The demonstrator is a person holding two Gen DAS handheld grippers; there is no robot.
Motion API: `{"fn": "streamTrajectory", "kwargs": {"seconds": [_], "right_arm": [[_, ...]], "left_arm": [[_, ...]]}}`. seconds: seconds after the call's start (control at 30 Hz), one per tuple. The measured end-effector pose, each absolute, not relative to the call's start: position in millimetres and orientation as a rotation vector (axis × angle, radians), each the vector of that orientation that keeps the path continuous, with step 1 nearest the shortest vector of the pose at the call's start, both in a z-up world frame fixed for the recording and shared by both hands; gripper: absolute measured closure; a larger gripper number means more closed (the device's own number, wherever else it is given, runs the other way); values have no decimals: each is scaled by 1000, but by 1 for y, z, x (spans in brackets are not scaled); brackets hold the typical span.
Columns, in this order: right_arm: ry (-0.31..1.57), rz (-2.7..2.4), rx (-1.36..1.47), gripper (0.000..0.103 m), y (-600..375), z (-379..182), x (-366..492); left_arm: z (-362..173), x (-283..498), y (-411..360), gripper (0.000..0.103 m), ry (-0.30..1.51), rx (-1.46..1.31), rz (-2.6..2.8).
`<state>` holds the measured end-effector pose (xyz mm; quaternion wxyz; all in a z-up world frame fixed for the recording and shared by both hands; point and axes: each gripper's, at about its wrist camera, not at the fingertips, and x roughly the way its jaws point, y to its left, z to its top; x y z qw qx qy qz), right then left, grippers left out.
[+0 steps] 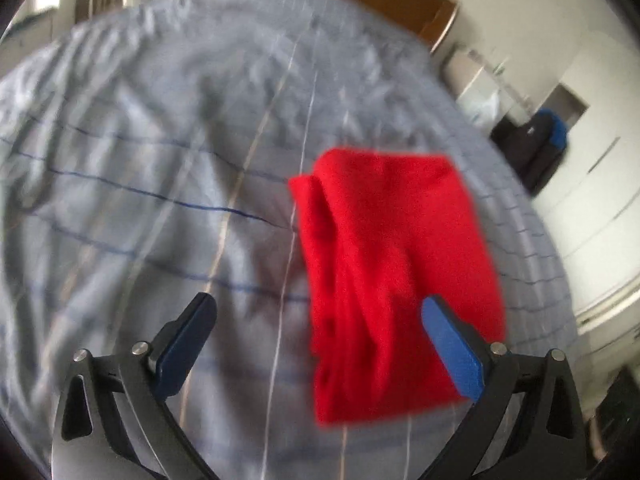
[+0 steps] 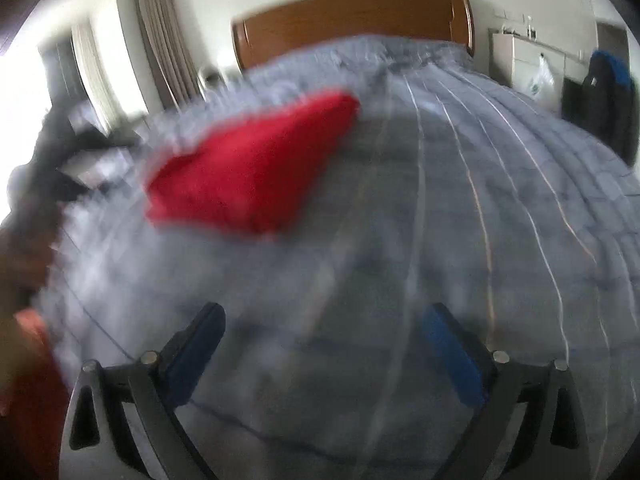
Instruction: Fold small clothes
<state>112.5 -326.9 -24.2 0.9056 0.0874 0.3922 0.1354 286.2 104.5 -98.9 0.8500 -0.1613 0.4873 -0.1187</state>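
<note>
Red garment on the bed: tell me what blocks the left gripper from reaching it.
Nothing visible does. The red garment lies on the bedspread, just ahead of the left gripper, whose jaws stand open.

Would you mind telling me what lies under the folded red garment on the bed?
The folded red cloth garment rests directly on the grey-blue striped bedcover. Anything tucked inside its folds or beneath it is covered from view.
</note>
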Motion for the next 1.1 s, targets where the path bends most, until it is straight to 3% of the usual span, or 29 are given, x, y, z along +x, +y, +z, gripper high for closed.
{"fn": "streamTrajectory", "kwargs": {"seconds": [0.23, 0.27, 0.3, 0.33, 0.37, 0.4, 0.43, 0.5, 0.53, 0.63, 0.8, 0.83, 0.87, 0.93, 1.0, 1.07, 1.1], "right_arm": [[935, 336, 459, 5, -334, -39, 263], [969, 367, 465, 5, -326, -49, 285], [994, 384, 470, 9, -321, -56, 296], [1029, 387, 476, 12, -315, -65, 309], [1058, 388, 472, 23, -307, -72, 316], [1068, 404, 422, 44, -292, -75, 320], [1068, 400, 344, 56, -280, -74, 319], [1014, 337, 59, 68, -245, -60, 308], [967, 312, -71, 69, -228, -51, 300], [821, 302, -225, 70, -202, -18, 279], [676, 352, -158, 70, -191, 33, 269], [680, 356, -125, 70, -192, 38, 273], [697, 358, -81, 69, -194, 38, 282], [754, 350, -34, 56, -201, 28, 292], [814, 297, -14, 13, -216, 13, 289], [823, 249, -3, 6, -237, 3, 270], [829, 234, -7, 6, -244, -1, 262]], "left_arm": [[-119, 305, 79, 2, 1127, -266, -210], [-119, 304, 75, 7, 1117, -237, -208], [-118, 301, 71, 17, 1102, -209, -211], [-118, 299, 67, 48, 1098, -192, -237], [-119, 297, 63, 73, 1106, -191, -275], [-117, 293, 61, 76, 1092, -176, -262], [-114, 290, 58, 82, 1075, -158, -250], [-103, 280, 54, 85, 1034, -129, -241], [-95, 277, 57, 85, 1011, -137, -241], [-64, 267, 73, 85, 934, -177, -253], [-23, 265, 93, 82, 833, -179, -237], [-26, 271, 96, 71, 848, -181, -224], [-34, 276, 98, 53, 870, -183, -201], [-53, 278, 103, 33, 908, -154, -135], [-64, 258, 107, 31, 881, -77, -76], [-67, 235, 110, 12, 849, -13, -38], [-67, 216, 111, 9, 815, 29, -6]]}}
